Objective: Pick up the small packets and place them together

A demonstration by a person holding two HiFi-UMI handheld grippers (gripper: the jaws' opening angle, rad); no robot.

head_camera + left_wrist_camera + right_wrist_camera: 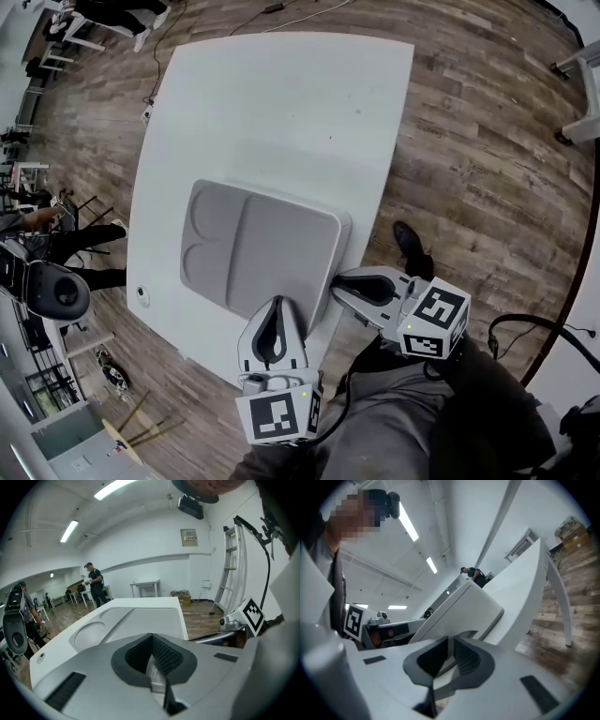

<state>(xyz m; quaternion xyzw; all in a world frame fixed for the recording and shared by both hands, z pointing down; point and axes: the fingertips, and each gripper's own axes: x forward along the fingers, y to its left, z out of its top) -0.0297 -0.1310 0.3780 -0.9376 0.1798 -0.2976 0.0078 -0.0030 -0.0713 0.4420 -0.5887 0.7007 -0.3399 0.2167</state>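
Grey moulded plastic forms a tray (281, 253) at the centre of the head view. It lies on the lower part of a white counter (281, 103). The tray has two round hollows at its left and one large flat compartment at its right. Where the small packets are, I cannot tell from these views.

The only print close by is a black-and-white square pattern, not words, on the left cube (277, 417) at bottom centre and on the right cube (436, 319) at lower right. In the left gripper view a small framed notice (189, 537) hangs on the far wall at upper right, and its text is too small to read.

The left hand-held gripper (279, 302) points up the frame, with its tip at the tray's near edge. In its own view the dark ribbed pads (164, 656) meet, closed on nothing. The right hand-held gripper (339, 283) is just beside the tray's lower right corner and points left. Its own view shows its jaws almost together, with only a thin slit between them, and they grip nothing. Wooden floor (469, 141) surrounds the counter.
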